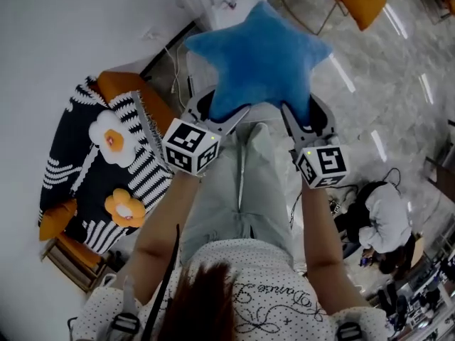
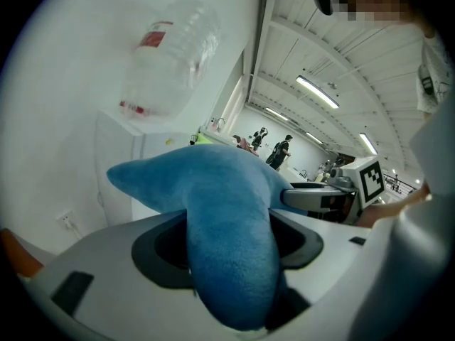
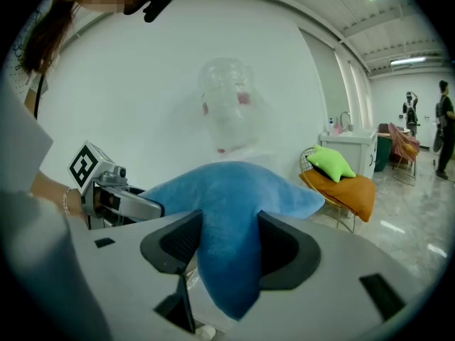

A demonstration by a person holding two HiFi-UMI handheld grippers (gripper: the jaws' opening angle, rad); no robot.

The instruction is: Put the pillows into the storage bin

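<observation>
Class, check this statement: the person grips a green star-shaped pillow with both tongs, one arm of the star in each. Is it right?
Wrong colour: the star-shaped pillow is blue, not green, as the head view shows. The left tongs and right tongs each grip one arm of it.

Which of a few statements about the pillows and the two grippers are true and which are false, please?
1. The left gripper and the right gripper each clamp one arm of the blue star pillow. True.
2. The only star pillow in sight is the blue one. False: a green star pillow lies on an orange cushion in the right gripper view.
3. A black-and-white striped pillow with fried-egg motifs lies at the left of the head view. True.
4. The blue star pillow rests on the floor. False: the two grippers hold it up in the air.
</observation>
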